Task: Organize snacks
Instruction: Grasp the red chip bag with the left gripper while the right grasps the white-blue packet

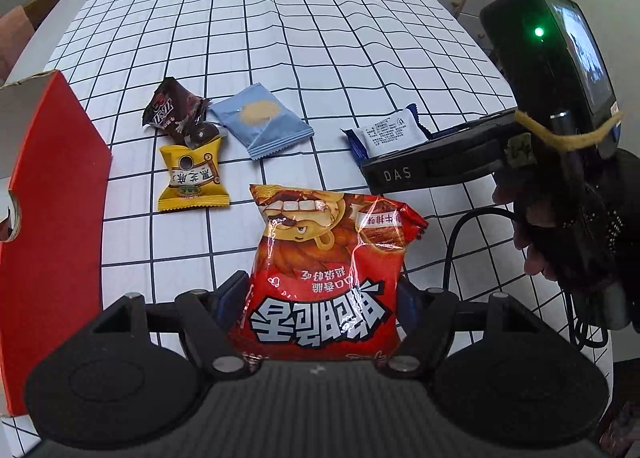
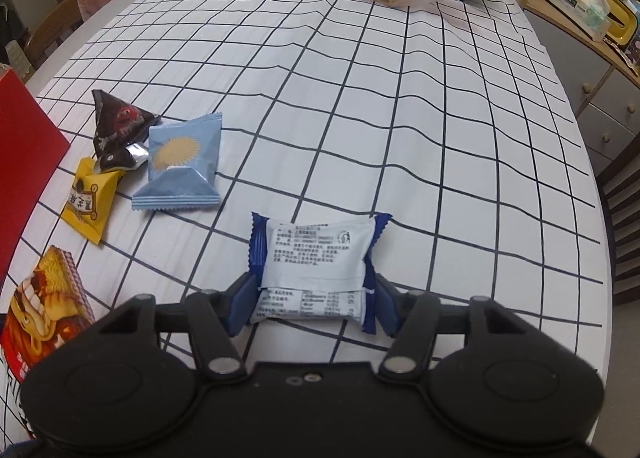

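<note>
The left gripper [image 1: 320, 298] has its jaws clamped on the red snack bag [image 1: 328, 262], which hangs forward between them, with the red box [image 1: 56, 194] off to their left. Carry it level over the box wall before letting go. The right gripper [image 2: 312, 298] straddles the blue-and-white packet [image 2: 316, 258] on the tabletop [image 2: 400, 138]; whether its jaws grip it I cannot tell, so squeeze firmly before lifting.

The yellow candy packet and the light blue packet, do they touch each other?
Apart. The left wrist view shows bare tablecloth between the yellow candy packet and the light blue packet.
</note>
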### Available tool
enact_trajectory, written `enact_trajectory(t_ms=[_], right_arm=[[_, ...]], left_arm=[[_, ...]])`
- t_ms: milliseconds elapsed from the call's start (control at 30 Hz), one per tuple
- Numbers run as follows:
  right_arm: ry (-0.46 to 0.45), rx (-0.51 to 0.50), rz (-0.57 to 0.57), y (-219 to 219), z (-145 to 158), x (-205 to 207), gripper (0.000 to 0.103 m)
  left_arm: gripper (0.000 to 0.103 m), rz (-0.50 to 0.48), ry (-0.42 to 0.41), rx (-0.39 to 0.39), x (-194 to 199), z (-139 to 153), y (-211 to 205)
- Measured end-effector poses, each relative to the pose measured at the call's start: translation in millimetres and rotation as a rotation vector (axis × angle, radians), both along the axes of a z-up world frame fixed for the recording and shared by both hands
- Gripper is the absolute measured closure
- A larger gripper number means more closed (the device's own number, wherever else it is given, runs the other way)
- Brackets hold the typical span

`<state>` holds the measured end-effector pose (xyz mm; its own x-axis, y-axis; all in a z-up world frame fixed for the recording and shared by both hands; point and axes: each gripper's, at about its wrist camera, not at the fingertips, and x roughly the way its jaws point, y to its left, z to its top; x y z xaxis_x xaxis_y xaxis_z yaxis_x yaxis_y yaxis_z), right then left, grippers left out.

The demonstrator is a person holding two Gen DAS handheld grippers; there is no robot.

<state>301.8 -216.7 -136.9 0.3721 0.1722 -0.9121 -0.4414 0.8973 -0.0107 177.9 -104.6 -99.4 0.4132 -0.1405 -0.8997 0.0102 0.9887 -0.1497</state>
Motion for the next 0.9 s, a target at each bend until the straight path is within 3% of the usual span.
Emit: enact_trajectory(t_ms=[300,467,700,900], right_arm=[[-0.024,0.073,-0.019,-16,14,-20,0.061],[-0.028,0.116,-0.039,-28,24,-36,0.077],[0.074,0.15,-0.079,-48,25,-71,0.078],[0.102,0.09,-0.008,-59,23,-96,0.068]], left_arm=[[0.03,0.017,-0.015,-0.018,-8,9,2],[0.03,0.026,-0.02,-0.029,-13,12,5],[0.03,0.024,-0.027,-0.057,-20,15,8],[0.03,0.013,-0.03,-0.07,-26,18,7]])
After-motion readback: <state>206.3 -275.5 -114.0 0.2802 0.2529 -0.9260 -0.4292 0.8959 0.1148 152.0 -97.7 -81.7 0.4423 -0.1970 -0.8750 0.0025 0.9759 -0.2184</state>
